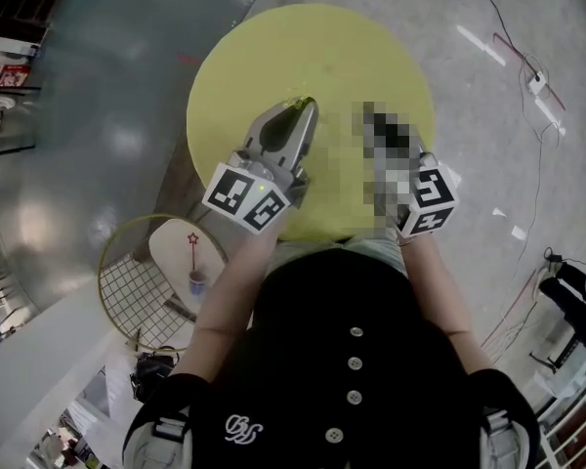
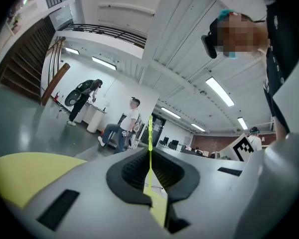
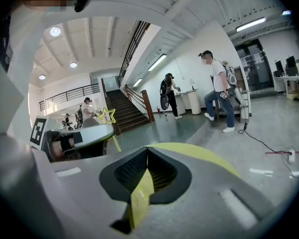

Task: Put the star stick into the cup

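Star stick (image 2: 150, 133) pinched by its shaft in the left hand-held gripper (image 1: 306, 106), star uppermost over the yellow desk (image 1: 273, 47), apparently for stem-first lowering; right hand-held gripper (image 3: 147, 149) closed on nothing.

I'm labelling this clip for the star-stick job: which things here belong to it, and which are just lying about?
Belong to the job: left gripper, shut on the yellow star stick; cup.
Lying about: yellow table; round wire rack; bystanders; right gripper, shut and empty.

The left hand-held gripper (image 2: 150, 151) looks matt plastic, the table (image 1: 273, 57) smooth matt, the floor (image 1: 107, 96) glossy.
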Motion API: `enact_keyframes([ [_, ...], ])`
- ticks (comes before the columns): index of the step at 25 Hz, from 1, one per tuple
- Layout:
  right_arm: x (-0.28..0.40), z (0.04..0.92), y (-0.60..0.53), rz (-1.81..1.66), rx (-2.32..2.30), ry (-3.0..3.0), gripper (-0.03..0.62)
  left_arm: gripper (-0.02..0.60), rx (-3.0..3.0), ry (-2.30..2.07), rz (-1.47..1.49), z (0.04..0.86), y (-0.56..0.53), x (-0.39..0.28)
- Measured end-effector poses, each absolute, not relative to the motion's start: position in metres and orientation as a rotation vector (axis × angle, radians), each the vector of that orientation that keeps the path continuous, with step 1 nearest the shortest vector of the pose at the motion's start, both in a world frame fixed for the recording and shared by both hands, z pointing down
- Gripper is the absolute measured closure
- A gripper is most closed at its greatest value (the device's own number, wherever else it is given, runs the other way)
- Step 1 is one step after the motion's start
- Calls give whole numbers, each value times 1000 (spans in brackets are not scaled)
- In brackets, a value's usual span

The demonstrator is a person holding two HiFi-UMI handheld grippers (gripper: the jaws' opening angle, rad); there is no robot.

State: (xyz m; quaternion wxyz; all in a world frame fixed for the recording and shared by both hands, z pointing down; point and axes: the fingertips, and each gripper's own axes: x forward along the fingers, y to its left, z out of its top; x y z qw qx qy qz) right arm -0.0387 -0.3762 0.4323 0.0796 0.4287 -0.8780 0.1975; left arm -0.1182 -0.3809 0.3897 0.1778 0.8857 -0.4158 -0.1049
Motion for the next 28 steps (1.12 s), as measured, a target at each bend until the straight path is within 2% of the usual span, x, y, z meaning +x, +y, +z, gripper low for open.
enact_keyframes([
  [28,-30,456,-369,652,1267,-2592,591,561,2488,-1163,-158,438,-383,-106],
])
